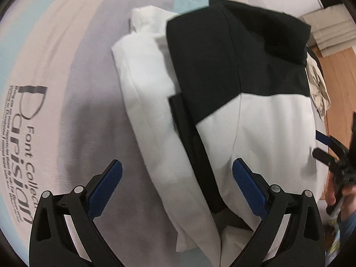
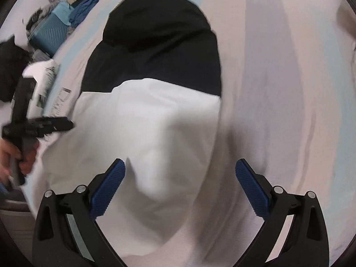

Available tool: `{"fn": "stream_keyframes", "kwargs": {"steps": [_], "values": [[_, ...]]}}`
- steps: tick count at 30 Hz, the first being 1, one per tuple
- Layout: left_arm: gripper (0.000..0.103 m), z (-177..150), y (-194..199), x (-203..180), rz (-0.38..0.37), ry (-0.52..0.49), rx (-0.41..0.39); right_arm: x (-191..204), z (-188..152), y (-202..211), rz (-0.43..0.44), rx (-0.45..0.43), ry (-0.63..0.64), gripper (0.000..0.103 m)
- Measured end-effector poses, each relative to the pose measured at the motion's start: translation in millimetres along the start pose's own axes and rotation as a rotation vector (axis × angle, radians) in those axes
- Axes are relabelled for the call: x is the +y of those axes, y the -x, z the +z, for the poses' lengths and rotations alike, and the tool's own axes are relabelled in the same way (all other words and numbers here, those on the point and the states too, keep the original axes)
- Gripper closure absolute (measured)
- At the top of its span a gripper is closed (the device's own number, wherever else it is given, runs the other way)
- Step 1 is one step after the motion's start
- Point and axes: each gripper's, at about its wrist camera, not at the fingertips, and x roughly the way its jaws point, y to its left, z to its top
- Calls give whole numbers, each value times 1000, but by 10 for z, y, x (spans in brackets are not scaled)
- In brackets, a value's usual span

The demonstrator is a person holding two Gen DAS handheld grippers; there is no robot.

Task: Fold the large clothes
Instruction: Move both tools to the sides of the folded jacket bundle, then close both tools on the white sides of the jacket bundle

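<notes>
Garment (image 1: 255,133): smooth woven cloth, black upper block and white lower block meeting at a slanted seam, with a black strip running down the front edge. It lies partly folded into a rounded bundle on the bedsheet (image 1: 77,111); a white sleeve or side panel (image 1: 142,89) is creased lengthwise and doubled along its left side in the left wrist view. From the right wrist view the same garment (image 2: 151,115) shows as a dome-like shape, black top, white bottom, soft folds near the lower middle.

Bedsheet: pale pink, lilac and light blue bands, matte, printed with dark lettering at one side.

Left gripper (image 1: 178,171): black plastic arms, blue ridged pads, jaws wide apart, nothing between the pads; white cloth lies below them. Right gripper (image 2: 180,169): same build, jaws spread to full width, clear of the cloth, over the white part.

Beside the bed a teal ribbed suitcase (image 2: 47,35) stands amid loose clothes; contents not visible. Wood floor (image 1: 336,84) at the edge.
</notes>
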Motion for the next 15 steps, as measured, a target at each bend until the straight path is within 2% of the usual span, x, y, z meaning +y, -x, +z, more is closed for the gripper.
{"fn": "stream_keyframes", "kwargs": {"steps": [7, 15], "values": [[6, -3, -139, -35, -33, 14, 20, -142, 201, -216, 136, 36, -86, 8], [5, -22, -288, 107, -75, 37, 38, -162, 288, -528, 192, 79, -108, 7]]}}
